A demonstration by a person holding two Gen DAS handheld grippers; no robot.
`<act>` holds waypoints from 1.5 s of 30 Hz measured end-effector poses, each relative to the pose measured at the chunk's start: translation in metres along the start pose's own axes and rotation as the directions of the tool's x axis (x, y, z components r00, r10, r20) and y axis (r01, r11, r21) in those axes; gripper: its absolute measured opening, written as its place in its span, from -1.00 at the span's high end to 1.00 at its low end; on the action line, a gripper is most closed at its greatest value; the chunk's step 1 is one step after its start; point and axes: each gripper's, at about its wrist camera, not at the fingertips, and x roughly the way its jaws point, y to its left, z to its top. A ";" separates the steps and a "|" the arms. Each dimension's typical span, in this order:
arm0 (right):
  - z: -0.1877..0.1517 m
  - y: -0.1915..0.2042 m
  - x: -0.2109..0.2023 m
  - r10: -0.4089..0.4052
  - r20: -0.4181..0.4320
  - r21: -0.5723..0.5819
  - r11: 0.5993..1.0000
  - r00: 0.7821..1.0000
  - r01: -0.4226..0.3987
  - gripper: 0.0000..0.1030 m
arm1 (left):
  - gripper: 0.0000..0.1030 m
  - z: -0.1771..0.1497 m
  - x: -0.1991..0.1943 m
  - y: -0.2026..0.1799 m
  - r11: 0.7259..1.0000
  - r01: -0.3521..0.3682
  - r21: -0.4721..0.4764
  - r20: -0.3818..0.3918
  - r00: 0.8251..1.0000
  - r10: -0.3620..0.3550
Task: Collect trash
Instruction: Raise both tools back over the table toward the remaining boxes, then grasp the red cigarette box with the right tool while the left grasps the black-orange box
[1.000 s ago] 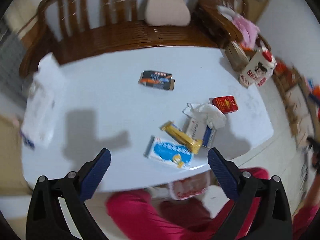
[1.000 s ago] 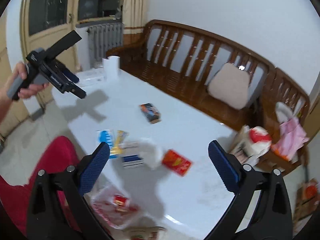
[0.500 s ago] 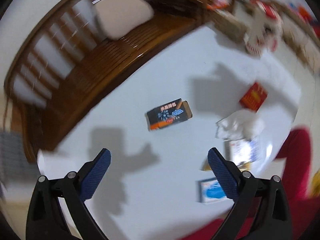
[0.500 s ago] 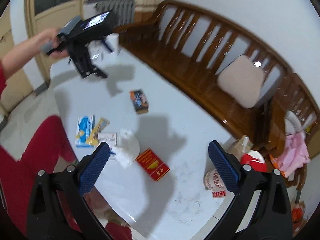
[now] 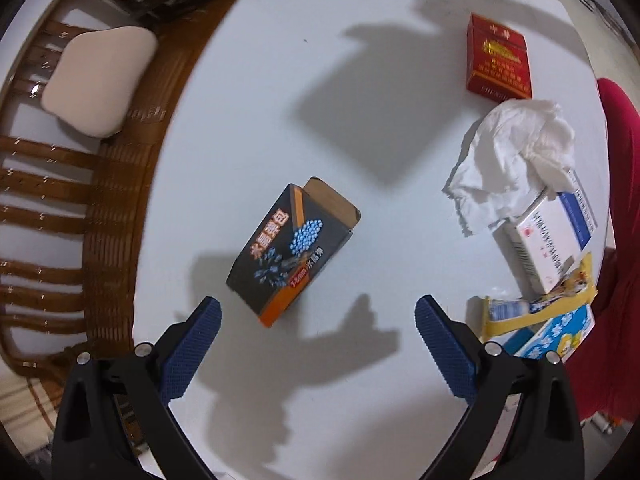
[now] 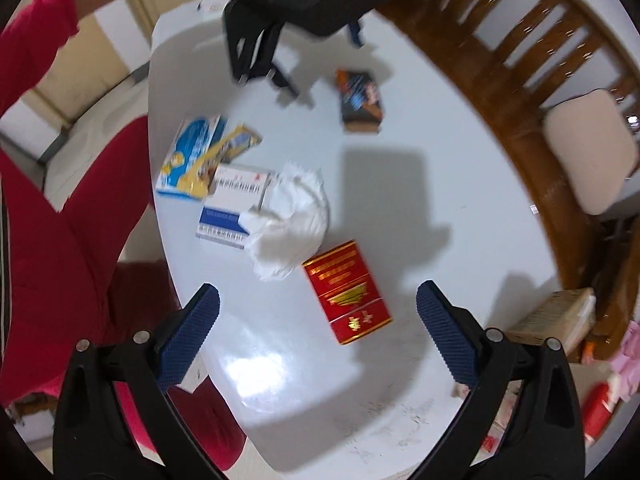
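A white table (image 5: 248,92) holds scattered trash. My left gripper (image 5: 318,320) is open and empty, hovering just short of a black and orange carton (image 5: 292,250) with an open end. My right gripper (image 6: 318,308) is open and empty above a red cigarette pack (image 6: 346,290). A crumpled white tissue (image 5: 516,160) lies on a white and blue medicine box (image 5: 548,240), next to a yellow wrapper (image 5: 560,302) and a blue and white packet (image 5: 556,334). The black carton (image 6: 360,100), tissue (image 6: 292,220) and left gripper body (image 6: 280,12) also show in the right wrist view.
A brown wooden bench (image 5: 68,216) with a beige cushion (image 5: 98,80) runs along the table's far side. The person's red trousers (image 6: 60,220) are at the near table edge. A cardboard box (image 6: 556,320) and pink items sit off the table's right end.
Both grippers have dropped closer to the table. The left one swung over toward the black carton; the right one moved in over the red pack. Both stayed open.
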 end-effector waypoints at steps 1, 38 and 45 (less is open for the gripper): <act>0.000 0.000 0.010 0.011 -0.025 -0.013 1.000 1.000 -0.012 -0.87 | -0.84 0.001 0.003 0.002 1.000 0.011 0.006 0.000 1.000 -0.011; -0.014 -0.053 0.115 0.071 -0.146 0.042 0.997 0.987 -0.066 -0.22 | -0.54 0.014 0.061 0.041 0.991 0.130 -0.018 -0.012 0.991 -0.130; -0.021 -0.048 0.108 0.007 -0.126 0.116 0.993 0.992 0.008 -0.20 | -0.16 0.011 0.053 0.034 0.990 0.071 -0.121 0.012 0.997 -0.070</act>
